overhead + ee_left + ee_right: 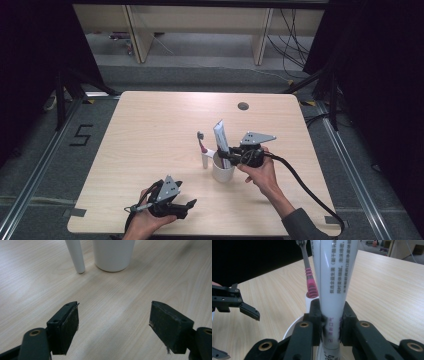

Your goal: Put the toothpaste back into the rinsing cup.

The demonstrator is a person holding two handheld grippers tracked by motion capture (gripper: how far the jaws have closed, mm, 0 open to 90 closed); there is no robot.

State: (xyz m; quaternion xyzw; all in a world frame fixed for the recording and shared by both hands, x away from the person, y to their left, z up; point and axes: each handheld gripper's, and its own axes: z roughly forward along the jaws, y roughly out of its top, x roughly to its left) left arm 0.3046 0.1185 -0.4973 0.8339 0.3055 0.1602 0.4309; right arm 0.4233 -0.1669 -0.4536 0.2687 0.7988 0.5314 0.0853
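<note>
Two grippers are in your hands over the pale wooden table [150, 130]. Your right gripper [231, 156], just right of the frame's centre in the high view, is clenched on a white toothpaste tube [220, 136]. In the right gripper view the two black pads press the tube [331, 290] from either side low on its body, and the tube rises upright through the middle of the frame with printed characters running along it. Its lower end drops into the white cup [223, 171] that stands directly beneath the gripper in the high view; the cup's rim [292, 328] curves at the lower left of the right gripper view.

Just left of the cup in the high view stands a toothbrush [202, 145] with a pink grip and a white handle; it leans toward the cup, whether against the rim I cannot tell, with its foot on the table. In the right gripper view its pink ribbed section [311, 286] sits just behind and left of the tube.

Your left gripper [184, 206] rests near the bottom edge of the high view, left of centre, well apart from the cup. Its jaws stand released and wide with nothing between them. In the left gripper view the cup [113, 255] and the toothbrush's white handle [76, 256] lie at the top of the frame.
</note>
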